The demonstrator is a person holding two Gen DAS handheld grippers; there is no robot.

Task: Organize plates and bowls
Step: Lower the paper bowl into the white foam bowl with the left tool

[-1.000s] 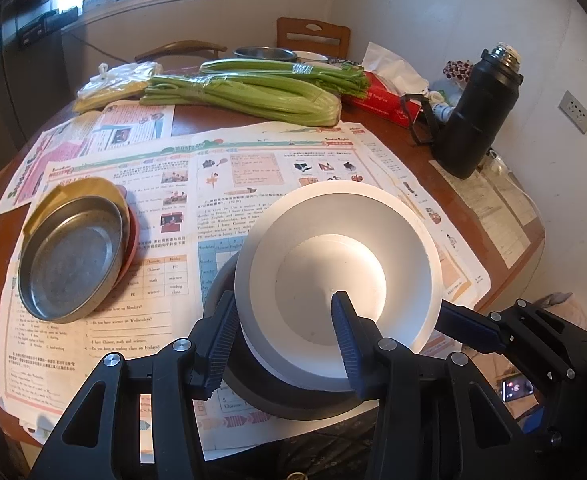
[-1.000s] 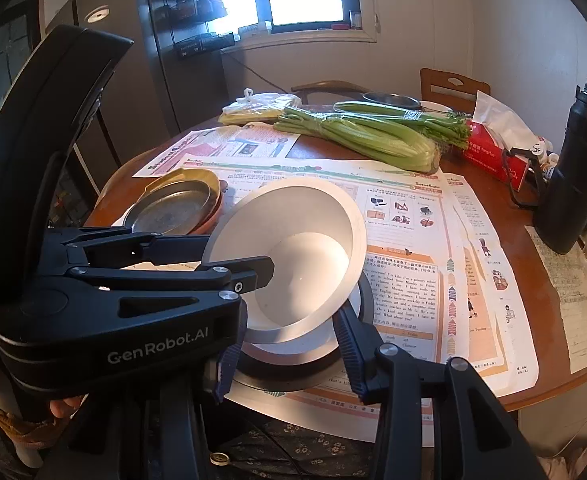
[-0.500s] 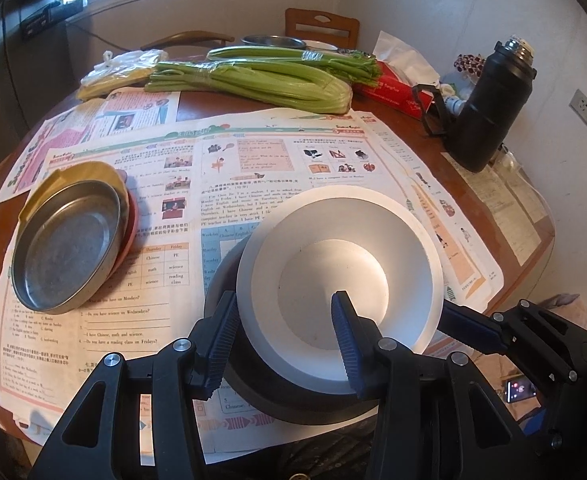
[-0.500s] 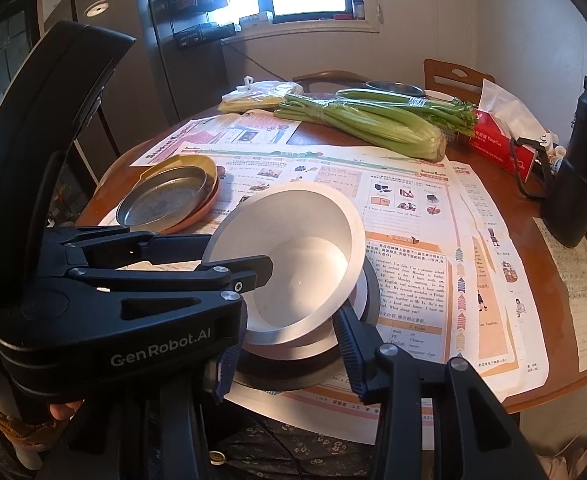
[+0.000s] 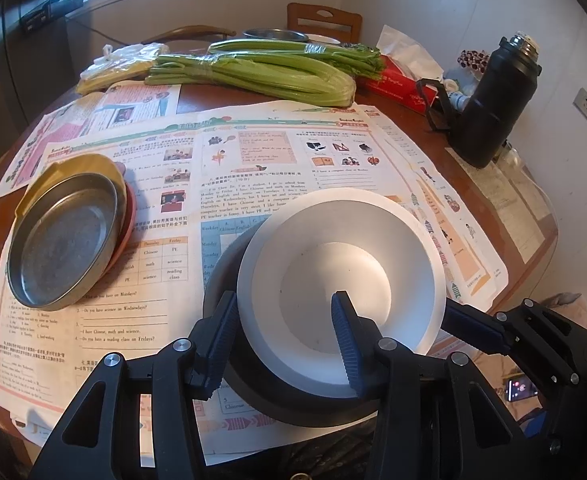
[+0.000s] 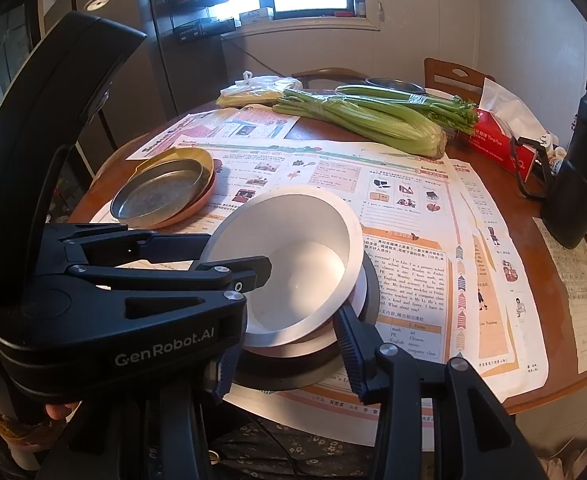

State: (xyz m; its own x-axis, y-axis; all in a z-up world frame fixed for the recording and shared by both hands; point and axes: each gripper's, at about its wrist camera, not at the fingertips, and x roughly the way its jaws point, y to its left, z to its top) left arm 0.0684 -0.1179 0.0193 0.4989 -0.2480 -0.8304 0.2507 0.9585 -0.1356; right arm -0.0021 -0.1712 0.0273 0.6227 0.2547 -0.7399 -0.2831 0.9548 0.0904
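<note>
Round wooden table, covered by printed English-lesson newspaper sheets; legible words include "Monday", "Friday", "math", "science", "reading class" and "Do you have science on Wednesdays?".

White bowl, mouth upward and tipped toward the far right, with its near rim lowest; being round, it has no long axis. It sits at the near table edge, nested over a second white dish and a dark grey plate that lies flat on the paper.

Left gripper: one finger outside the bowl wall, the other inside, clamped on the near rim. Its side reads "GenRobot.AI" in the right wrist view.

Right gripper: fingers spread, straddling the near side of the stack; whether either pad touches cannot be told.

Steel pan, mouth up, stacked in a gold dish and an orange-red plate, left of the bowl and well apart.

Celery bunches, long axis left to right across the far side of the table.

Black thermos, upright, far right.

Red tissue box, white lettering too small to read.
</note>
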